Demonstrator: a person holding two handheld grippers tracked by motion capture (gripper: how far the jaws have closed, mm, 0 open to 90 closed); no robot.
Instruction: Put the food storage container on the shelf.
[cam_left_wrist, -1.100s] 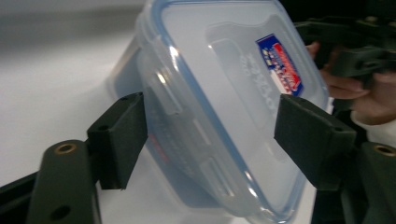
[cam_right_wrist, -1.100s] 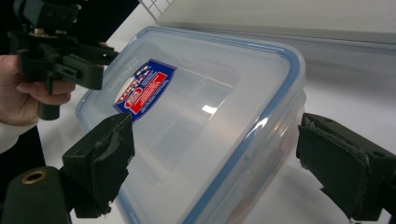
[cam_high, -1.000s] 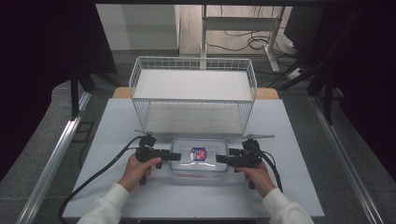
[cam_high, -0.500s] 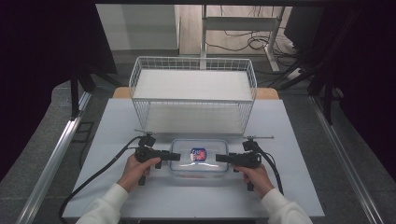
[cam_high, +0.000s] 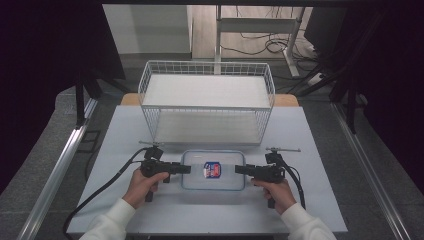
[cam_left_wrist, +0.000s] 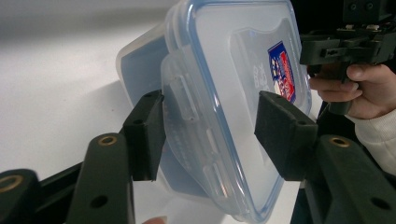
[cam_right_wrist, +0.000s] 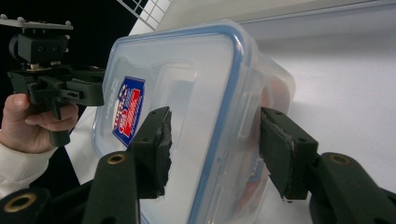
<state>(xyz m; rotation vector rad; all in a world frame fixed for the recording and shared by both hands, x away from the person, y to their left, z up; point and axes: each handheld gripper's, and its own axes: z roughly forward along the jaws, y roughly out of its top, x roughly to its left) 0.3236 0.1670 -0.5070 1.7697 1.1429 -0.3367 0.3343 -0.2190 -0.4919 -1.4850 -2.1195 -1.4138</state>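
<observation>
So the setup is a pale grey bench (cam_high: 125, 130) in a dim room, dark curtains on both sides, grey floor, and a desk frame with loose cables at the back. A white wire basket (cam_high: 207, 102) sits at the far middle of the bench.

Going left to right: the left gripper (cam_high: 184, 168) comes in level at the left short end of the clear plastic container (cam_high: 213, 170). Its jaws have just been closing, and in the left gripper view they straddle the lid's side flap, one pad against it, the other not quite touching, so not clamped yet.

The container lies flat at the near middle of the bench, just in front of the basket, long axis running left-right, blue-rimmed lid up, with a red and blue sticker (cam_high: 213, 170) on top.

The right gripper (cam_high: 241, 169) mirrors that at the right end: jaws just been closing, spread around the edge, small gaps visible.
</observation>
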